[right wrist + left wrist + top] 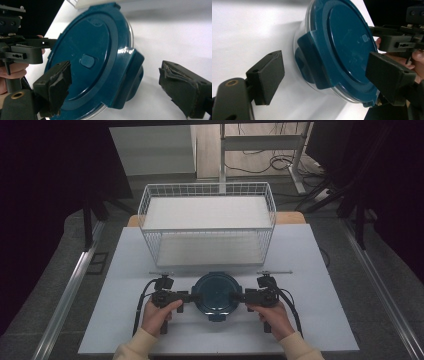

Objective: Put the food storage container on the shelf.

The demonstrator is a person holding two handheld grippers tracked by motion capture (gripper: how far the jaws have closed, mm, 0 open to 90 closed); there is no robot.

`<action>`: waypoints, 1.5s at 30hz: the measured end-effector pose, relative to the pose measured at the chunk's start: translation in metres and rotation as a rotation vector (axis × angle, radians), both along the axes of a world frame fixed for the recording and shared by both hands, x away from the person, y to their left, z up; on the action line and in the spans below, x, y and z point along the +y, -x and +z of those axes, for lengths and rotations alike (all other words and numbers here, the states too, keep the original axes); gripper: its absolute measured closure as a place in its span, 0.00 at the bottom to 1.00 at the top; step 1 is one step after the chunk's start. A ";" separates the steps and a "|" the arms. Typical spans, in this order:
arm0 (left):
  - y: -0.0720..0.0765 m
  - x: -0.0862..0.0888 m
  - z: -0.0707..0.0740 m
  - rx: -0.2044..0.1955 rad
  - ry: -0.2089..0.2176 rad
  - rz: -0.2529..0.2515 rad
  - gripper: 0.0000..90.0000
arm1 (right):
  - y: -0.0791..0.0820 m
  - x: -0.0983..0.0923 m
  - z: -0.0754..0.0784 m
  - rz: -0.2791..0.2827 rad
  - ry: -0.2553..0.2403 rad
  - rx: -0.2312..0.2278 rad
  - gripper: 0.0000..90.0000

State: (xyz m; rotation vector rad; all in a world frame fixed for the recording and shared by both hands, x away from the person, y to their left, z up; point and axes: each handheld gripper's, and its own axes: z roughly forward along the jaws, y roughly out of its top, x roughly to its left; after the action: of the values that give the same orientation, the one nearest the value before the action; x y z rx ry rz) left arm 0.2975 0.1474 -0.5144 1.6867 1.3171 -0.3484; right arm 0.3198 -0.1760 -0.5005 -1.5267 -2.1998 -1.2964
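Right now my left gripper [189, 297] and right gripper [240, 296] both stand with jaws apart, one at each side latch of the round container with the blue lid [217, 294], which sits on the white table [320, 285] just before the wire basket [207, 222].

No legible text, label, brand, number or sign appears on any surface. The blue lid [344, 47] carries only a small raised oval tab, unmarked; faint moulded marks near its centre are too blurred to read. The white table [320, 285] and wire basket [207, 222] bear no print.
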 end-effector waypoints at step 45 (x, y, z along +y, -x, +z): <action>0.018 -0.005 0.011 -0.066 0.014 0.025 0.46 | 0.013 -0.001 0.000 -0.019 -0.147 0.043 0.42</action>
State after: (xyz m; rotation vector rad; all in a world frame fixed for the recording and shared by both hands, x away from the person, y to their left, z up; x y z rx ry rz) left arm 0.2794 0.1424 -0.5036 1.6545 1.2835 -0.2843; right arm 0.3071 -0.1774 -0.5005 -1.5095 -2.0198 -1.3840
